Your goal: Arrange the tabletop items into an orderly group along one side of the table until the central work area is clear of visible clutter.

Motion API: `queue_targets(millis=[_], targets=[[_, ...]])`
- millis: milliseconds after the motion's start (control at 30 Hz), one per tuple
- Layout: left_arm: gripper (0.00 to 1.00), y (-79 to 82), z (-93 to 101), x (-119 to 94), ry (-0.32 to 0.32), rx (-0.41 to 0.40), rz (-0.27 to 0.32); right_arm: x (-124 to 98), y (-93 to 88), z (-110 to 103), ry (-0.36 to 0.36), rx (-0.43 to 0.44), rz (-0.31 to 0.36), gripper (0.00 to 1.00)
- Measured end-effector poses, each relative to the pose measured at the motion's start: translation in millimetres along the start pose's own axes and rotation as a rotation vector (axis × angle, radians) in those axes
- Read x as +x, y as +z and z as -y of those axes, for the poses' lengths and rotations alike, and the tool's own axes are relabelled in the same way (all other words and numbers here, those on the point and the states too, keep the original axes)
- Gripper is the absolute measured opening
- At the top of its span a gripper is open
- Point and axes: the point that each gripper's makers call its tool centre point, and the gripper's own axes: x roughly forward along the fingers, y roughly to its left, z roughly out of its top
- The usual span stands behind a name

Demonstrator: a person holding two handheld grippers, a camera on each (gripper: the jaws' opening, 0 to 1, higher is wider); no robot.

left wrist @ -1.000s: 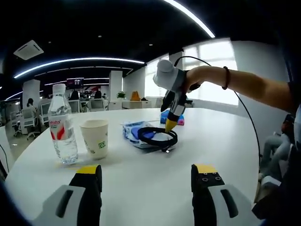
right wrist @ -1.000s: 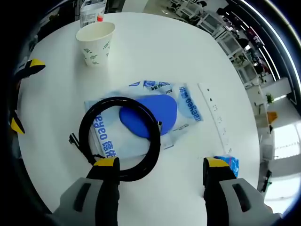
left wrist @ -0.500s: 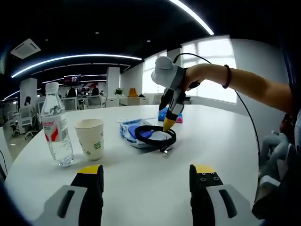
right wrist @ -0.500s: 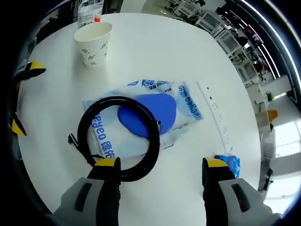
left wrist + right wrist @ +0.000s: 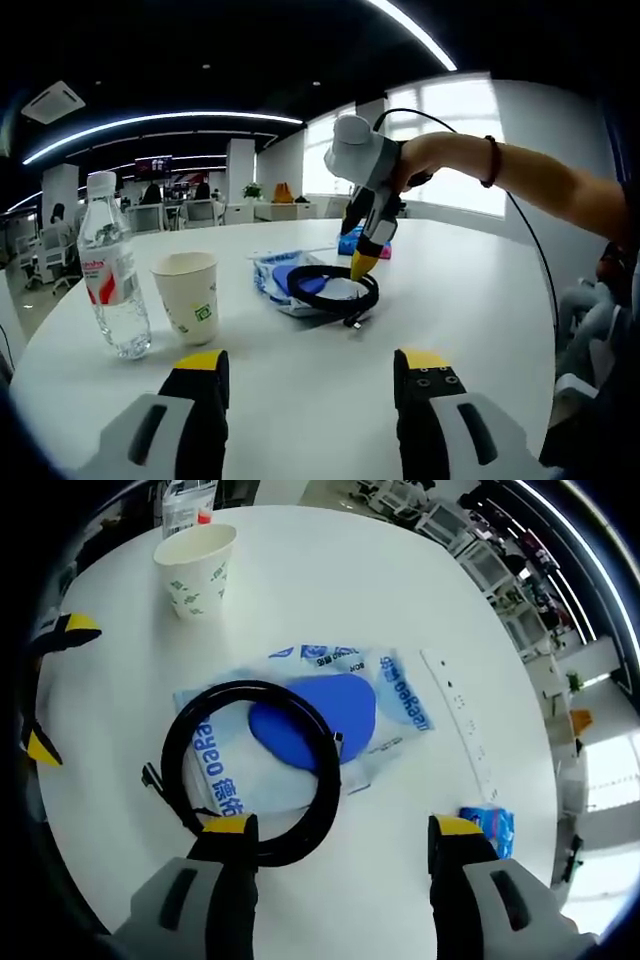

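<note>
While its jaws gape, right gripper hovers seemingly just above cable.

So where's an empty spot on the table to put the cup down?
Bare tabletop lies between the left gripper and the black cable, and also between the paper cup and the plastic bag. It is crowded in the middle, where the cable lies on the bag under the right gripper.

white round table, water bottle, paper cup, blue-printed packet, small blue pack
</note>
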Motion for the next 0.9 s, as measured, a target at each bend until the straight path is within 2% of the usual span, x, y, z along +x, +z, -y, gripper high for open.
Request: queue_targets(millis=[233,433,667,900], targets=[[0.66,-0.3,2.7,6,-0.010,0.011,-0.014,2,-1.7,0,0.002,0.003,-0.004,0.65],[0.63,0.5,3.0,12,-0.018,-0.020,-0.017,3,-1.9,0,0.004,0.009,-0.003,0.64],[0.61,1.7,8.2,20,-0.045,-0.098,-0.016,5,-3.7,-1,0.006,0.001,-0.009,0.63],[0.60,3.5,11.4,27,-0.057,-0.139,-0.028,6,-3.7,0,0.009,0.005,-0.006,0.62]])
